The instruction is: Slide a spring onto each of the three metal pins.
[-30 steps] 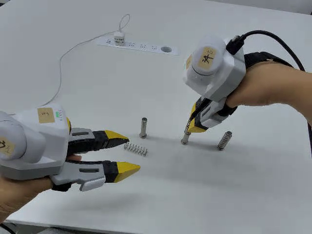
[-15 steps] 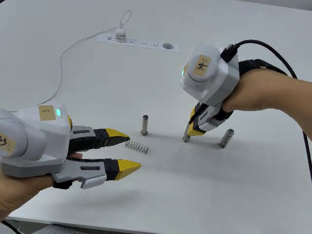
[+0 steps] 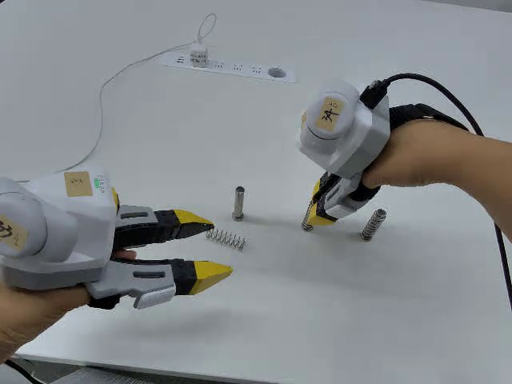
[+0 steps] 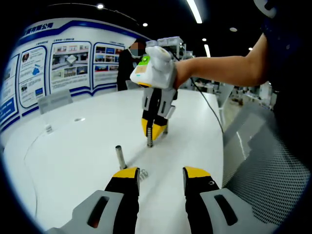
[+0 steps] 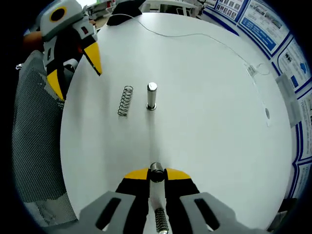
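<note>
The held spring (image 3: 307, 216) is standing on the middle pin (image 5: 156, 171), near the centre of the white table (image 3: 320, 320), and the right gripper (image 3: 320, 214) is coming down on it from 1 o'clock with its jaws pressed together, pinching the coils. The head view is showing the coils just at 9 o'clock of the yellow tips. The right gripper view is adding the pin's round head wedged between those tips.

At 3 o'clock of that pin the sleeved pin (image 3: 373, 225) is standing apart, already wearing its spring and leaning a little. At 9 o'clock the bare pin (image 3: 238, 203) is standing upright, and the loose spring (image 3: 226, 238) is lying flat on the table near its foot, at 7 o'clock in the head view.

The left gripper (image 3: 213, 246) is hovering at 8 o'clock of the group, jaws spread wide and gripping nothing, tips pointing toward the loose spring. In the left gripper view its own left tip is covering part of that spring, while the head view and the right gripper view are showing it whole.

Toward 12 o'clock on the table a power strip (image 3: 232, 68) is lying with a white cord (image 3: 112, 80) trailing off to 9 o'clock. The left gripper view is also taking in wall posters (image 4: 53, 63) at 10 o'clock, a person (image 4: 124, 73) standing past the table, and a mesh chair (image 4: 273, 161) at 4 o'clock.
</note>
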